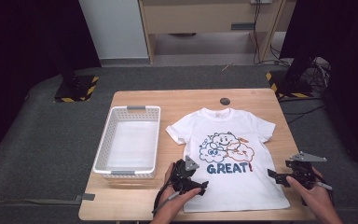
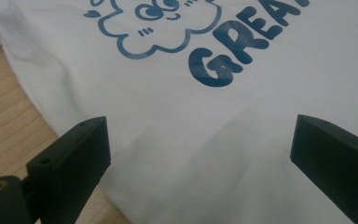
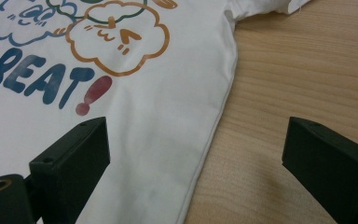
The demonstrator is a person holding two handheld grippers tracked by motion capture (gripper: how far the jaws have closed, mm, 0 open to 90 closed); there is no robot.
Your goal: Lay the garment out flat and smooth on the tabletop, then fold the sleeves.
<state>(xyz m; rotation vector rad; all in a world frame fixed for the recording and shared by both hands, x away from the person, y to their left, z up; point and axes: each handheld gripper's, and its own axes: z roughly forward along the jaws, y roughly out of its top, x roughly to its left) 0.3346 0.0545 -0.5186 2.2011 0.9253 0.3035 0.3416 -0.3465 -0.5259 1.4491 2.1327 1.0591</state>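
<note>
White T-shirt [image 1: 233, 154] lies flat, print up. My left gripper [image 1: 204, 187] and right gripper [image 1: 271, 174] gape empty at its side hems; bare table [image 1: 135, 198] flanks both.

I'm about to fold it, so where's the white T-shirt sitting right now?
In the high view the white T-shirt lies flat, print up, on the right half of the wooden table, just right of the white basket, its hem toward the near edge.

Left gripper [image 2: 200, 154] gapes wide above white T-shirt [image 2: 205, 121].
</note>
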